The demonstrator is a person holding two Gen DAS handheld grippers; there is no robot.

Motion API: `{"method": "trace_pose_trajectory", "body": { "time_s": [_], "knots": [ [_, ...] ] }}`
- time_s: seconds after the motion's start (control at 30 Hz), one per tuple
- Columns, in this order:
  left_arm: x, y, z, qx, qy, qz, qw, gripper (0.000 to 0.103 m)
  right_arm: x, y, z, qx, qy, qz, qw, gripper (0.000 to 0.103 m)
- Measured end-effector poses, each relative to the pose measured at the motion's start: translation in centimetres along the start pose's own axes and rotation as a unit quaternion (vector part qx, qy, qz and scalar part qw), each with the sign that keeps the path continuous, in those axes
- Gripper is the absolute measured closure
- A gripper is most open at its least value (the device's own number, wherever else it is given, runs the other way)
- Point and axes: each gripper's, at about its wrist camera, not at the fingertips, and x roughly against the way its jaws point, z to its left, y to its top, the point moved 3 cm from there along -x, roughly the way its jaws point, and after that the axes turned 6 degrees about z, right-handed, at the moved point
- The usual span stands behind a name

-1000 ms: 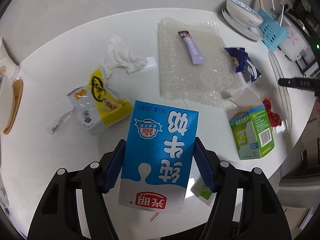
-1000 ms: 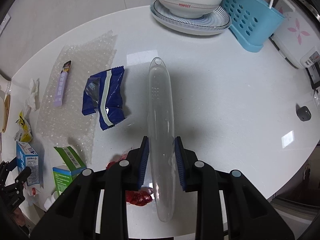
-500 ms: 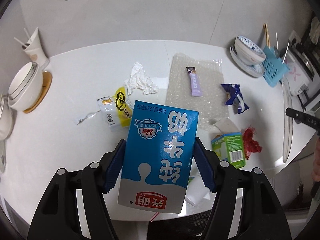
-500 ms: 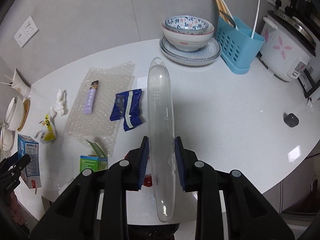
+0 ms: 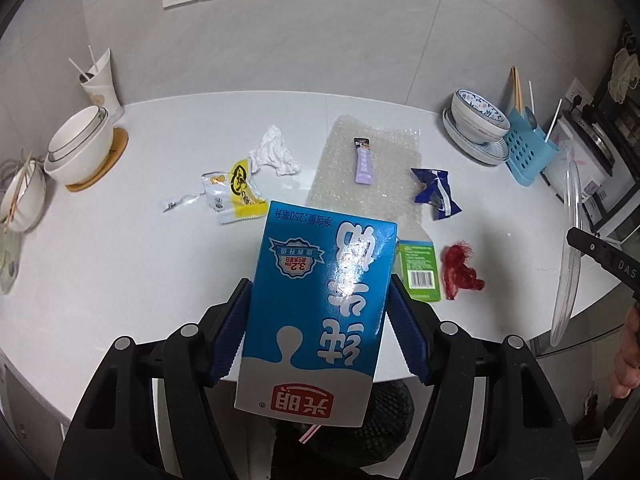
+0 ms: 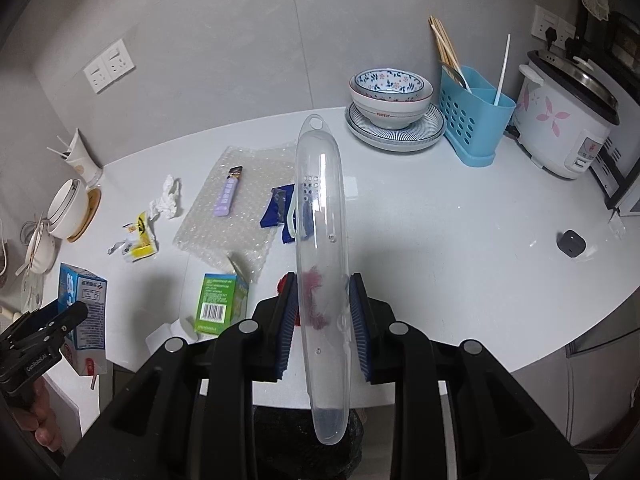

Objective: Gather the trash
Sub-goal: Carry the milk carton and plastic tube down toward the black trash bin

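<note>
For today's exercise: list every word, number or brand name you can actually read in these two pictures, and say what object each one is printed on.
"光明", "纯牛奶", "3.2" and "250毫升", all upside down: blue milk carton in the left gripper.
"PERFECT": flowered bowl on the striped plates.
"DAS": right gripper's arm, cut off at the picture's edge.
Green box: barcode and print too small to read.
Yellow wrapper, purple sachet: too blurred.

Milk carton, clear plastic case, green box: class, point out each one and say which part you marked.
Milk carton (image 5: 316, 304), left wrist view: blue front panel.
Clear plastic case (image 6: 320, 216), right wrist view: middle of its length.
Green box (image 6: 218, 300), right wrist view: barcode side.
</note>
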Motion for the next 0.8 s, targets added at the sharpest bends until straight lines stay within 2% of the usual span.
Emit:
{"method": "trace_pose_trajectory", "body": {
  "time_s": [0.4,0.8],
  "knots": [
    [2.8,-5.2,-2.3,0.011,-0.011,-0.018,0.9997,0.038,3.3,-5.2,1.2,0.026,0.026,-0.015,0.999,0.078],
    [2.8,-11.6,-3.8,0.021,-0.020,-0.013,0.9995,0.038,3.8,-11.4,1.2,0.044,0.040,0.001,0.998,0.078]
  ]
}}
